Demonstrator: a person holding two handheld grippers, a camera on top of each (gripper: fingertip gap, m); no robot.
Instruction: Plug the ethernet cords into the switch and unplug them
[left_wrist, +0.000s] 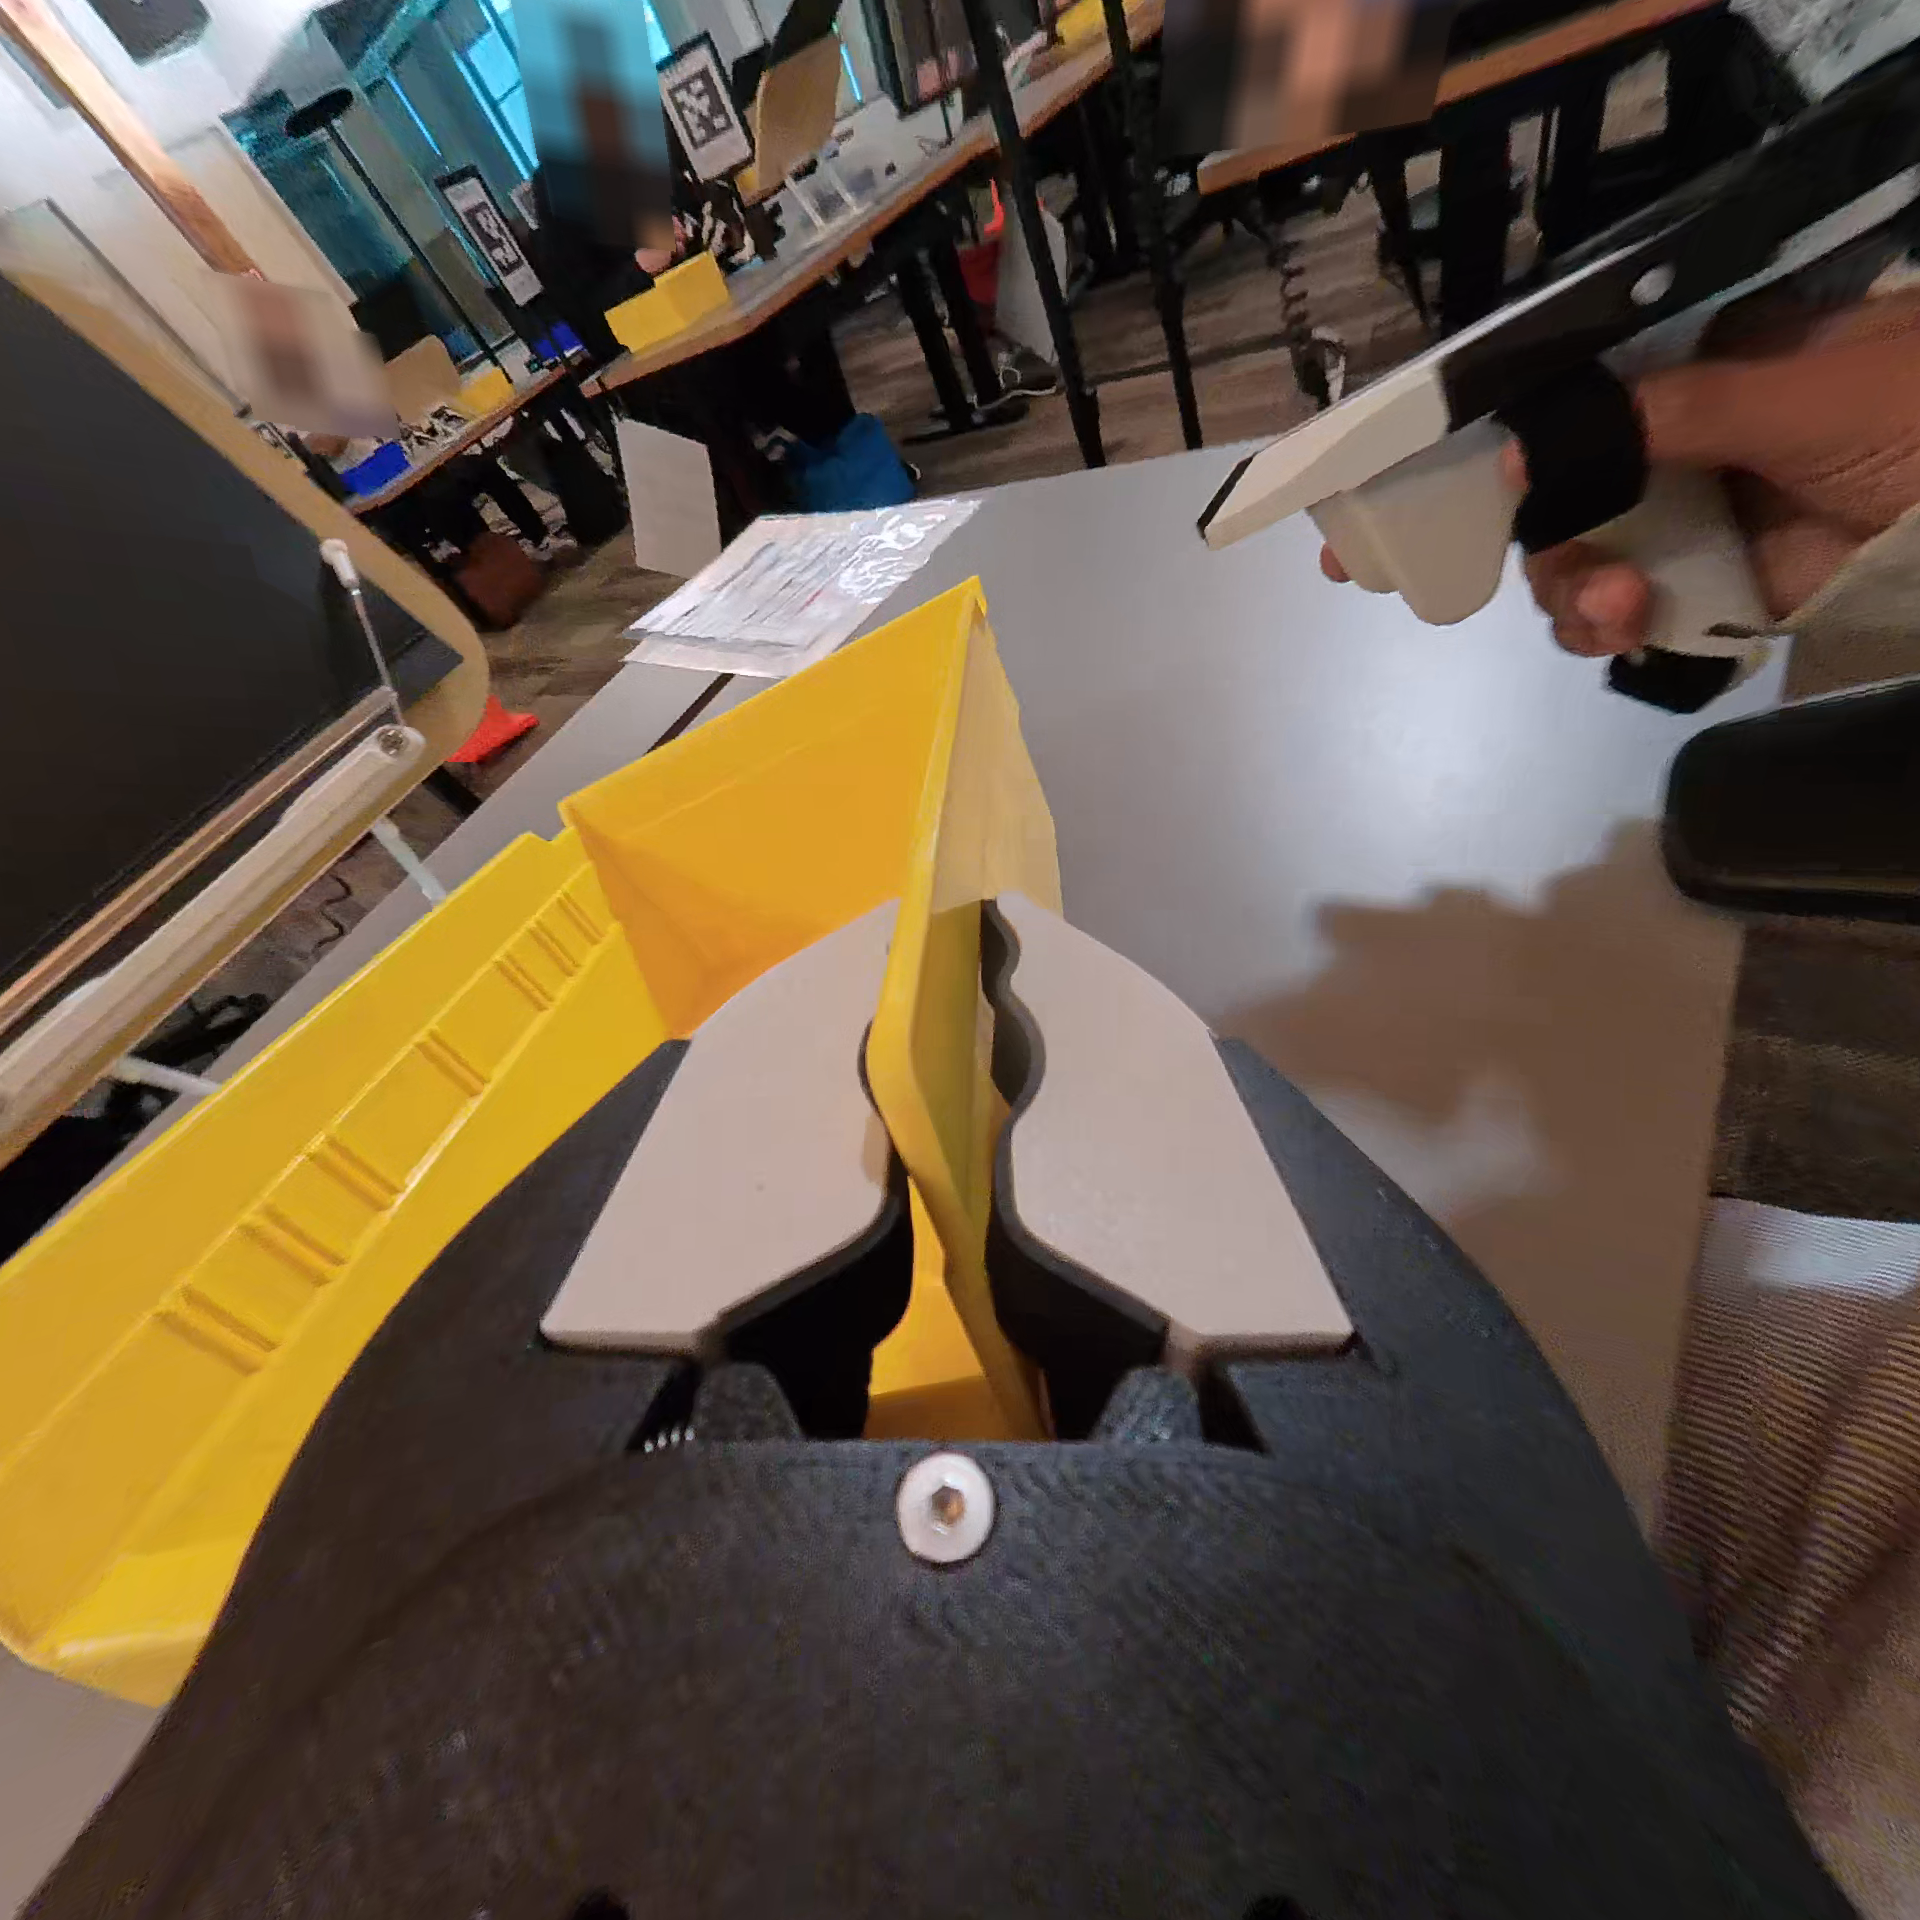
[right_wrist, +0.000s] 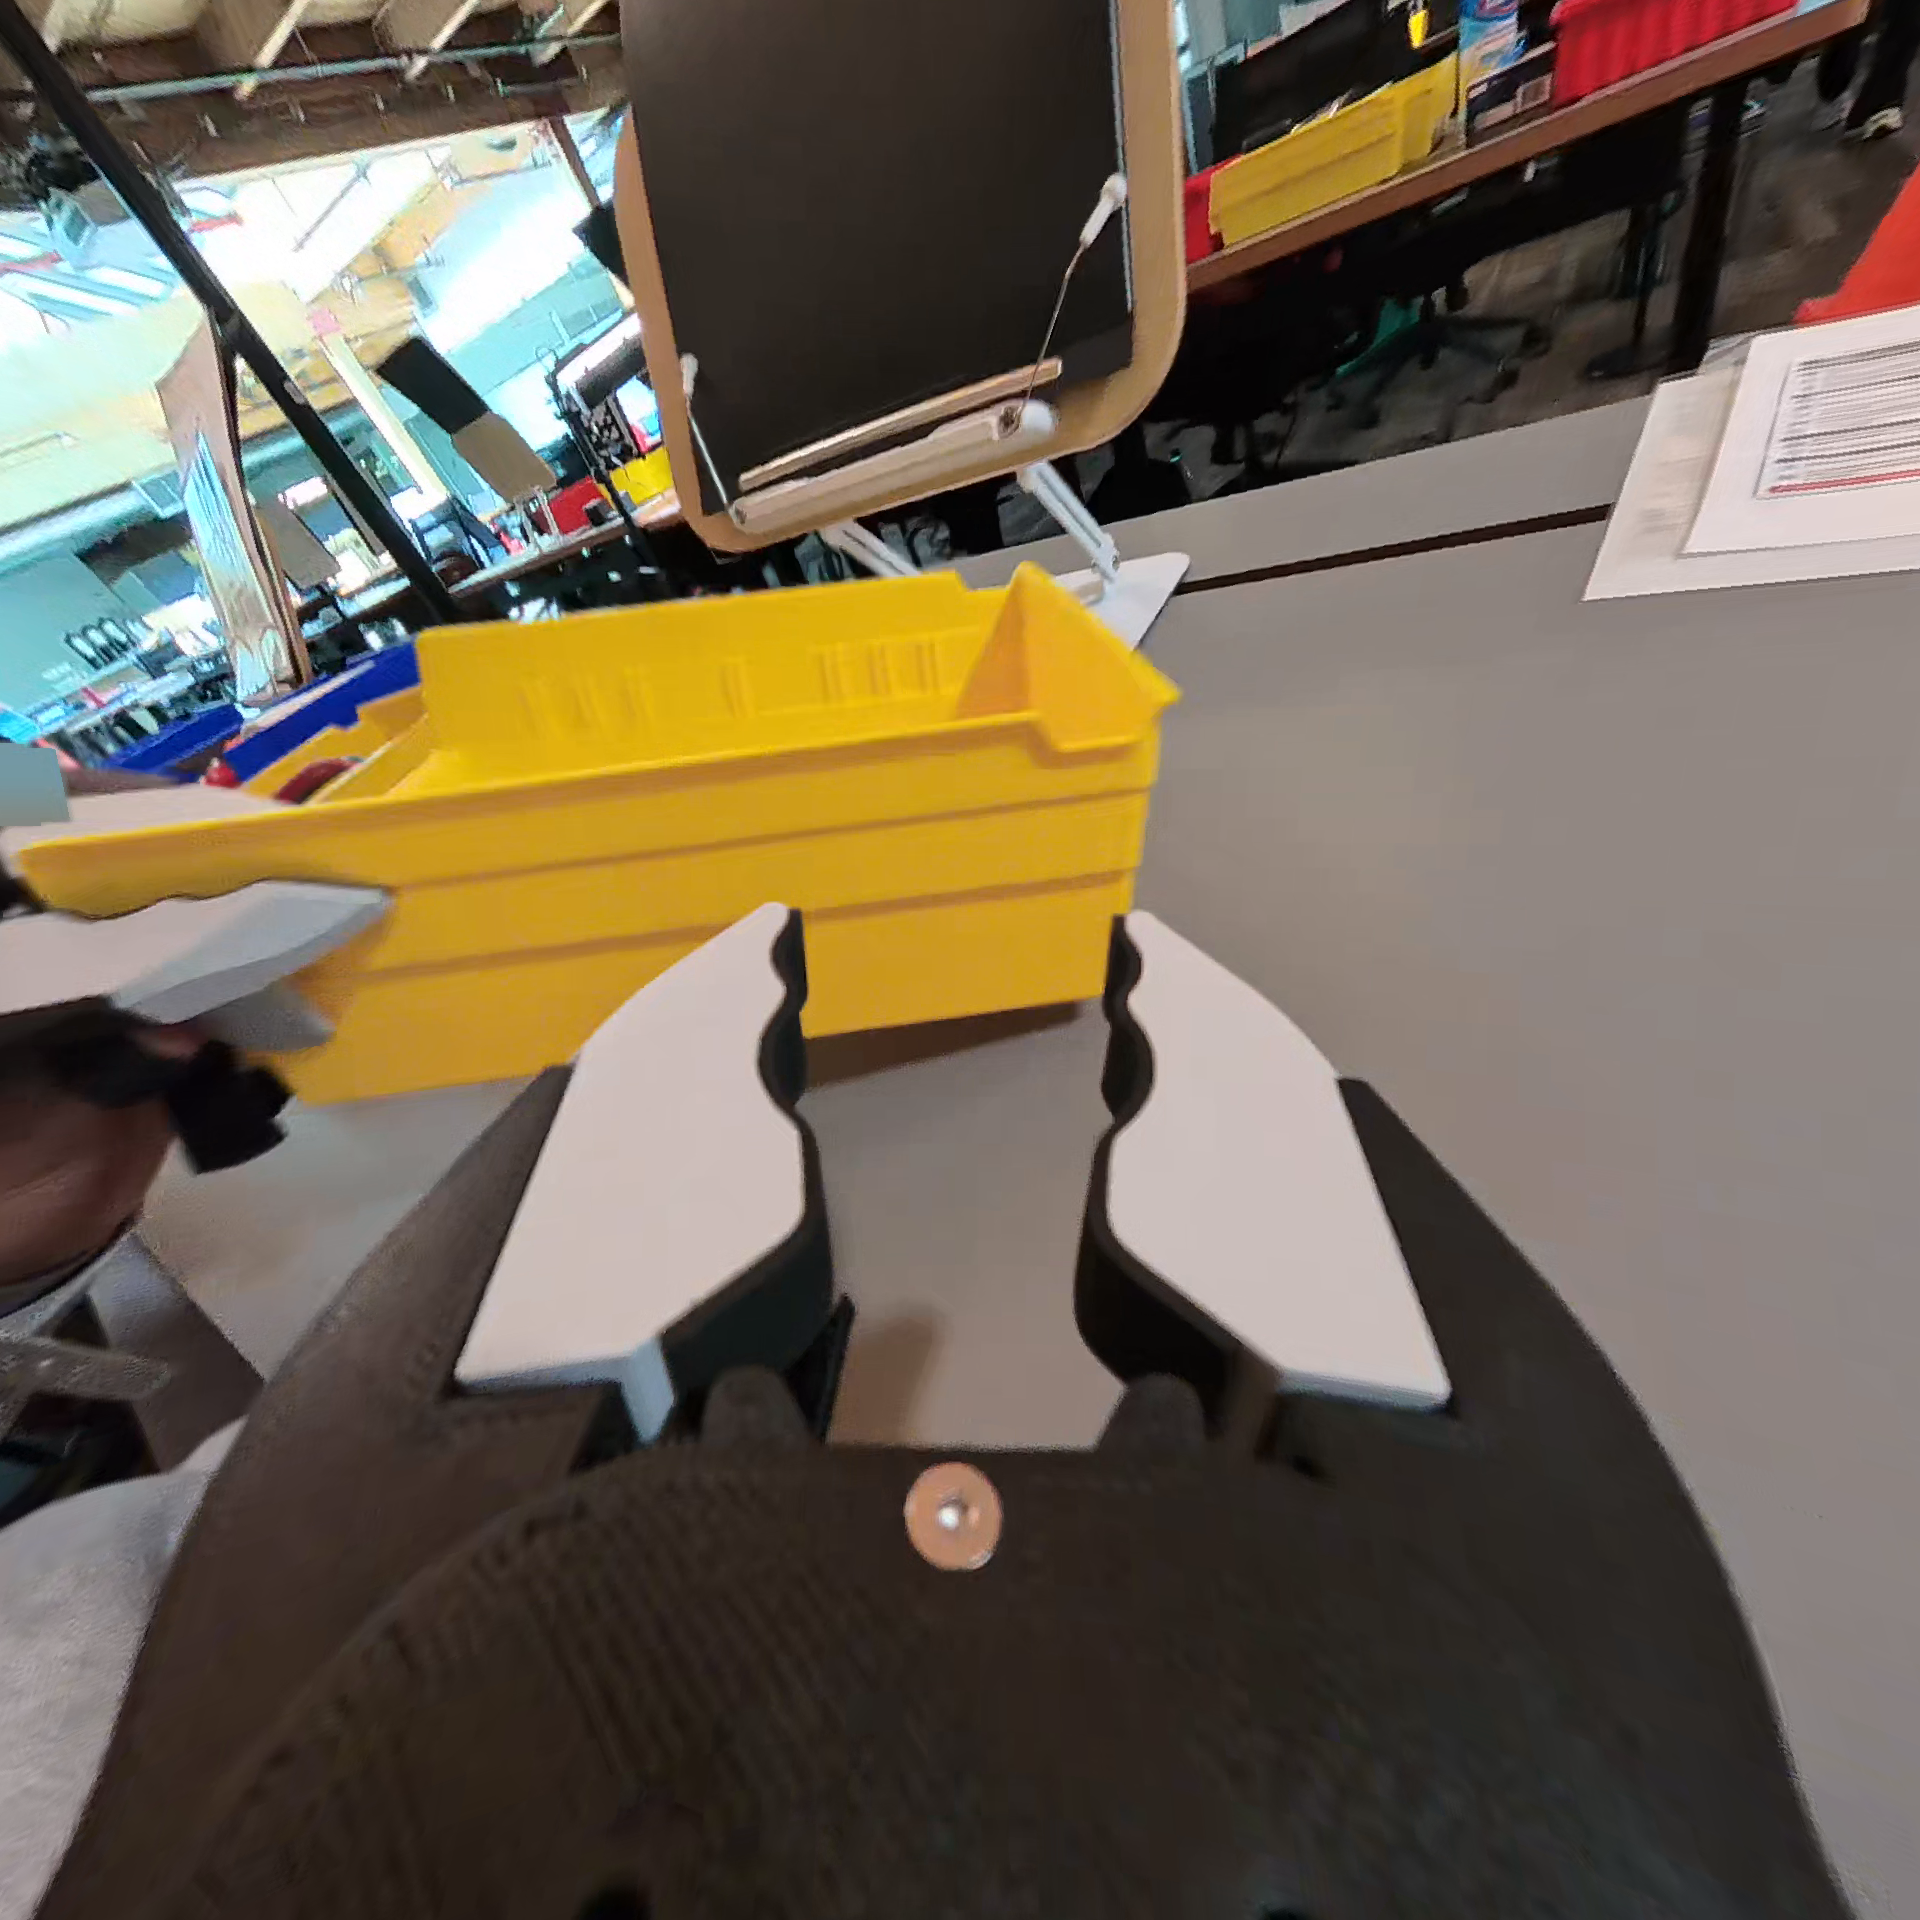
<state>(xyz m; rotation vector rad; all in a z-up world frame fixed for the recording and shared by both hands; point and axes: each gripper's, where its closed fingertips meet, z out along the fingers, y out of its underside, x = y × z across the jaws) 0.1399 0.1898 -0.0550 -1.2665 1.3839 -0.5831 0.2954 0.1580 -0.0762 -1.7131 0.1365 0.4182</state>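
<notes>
A long yellow plastic bin (left_wrist: 343, 1174) lies on the grey table (left_wrist: 1299, 748). My left gripper (left_wrist: 940, 935) is shut on the bin's near side wall, with the wall pinched between both fingers. In the right wrist view the same bin (right_wrist: 831, 831) sits ahead, and the left gripper (right_wrist: 239, 904) clamps its rim at the left. My right gripper (right_wrist: 956, 935) is open and empty above the table, just in front of the bin. It also shows in the left wrist view (left_wrist: 1382, 488), held by a hand at the upper right. No ethernet cords or switch are visible.
A black board in a rounded wooden frame (right_wrist: 894, 239) stands on a white stand behind the bin. Papers in a plastic sleeve (right_wrist: 1808, 447) lie at the table's far edge. A dark chair arm (left_wrist: 1797, 800) is at the right. Other tables, bins and people fill the background.
</notes>
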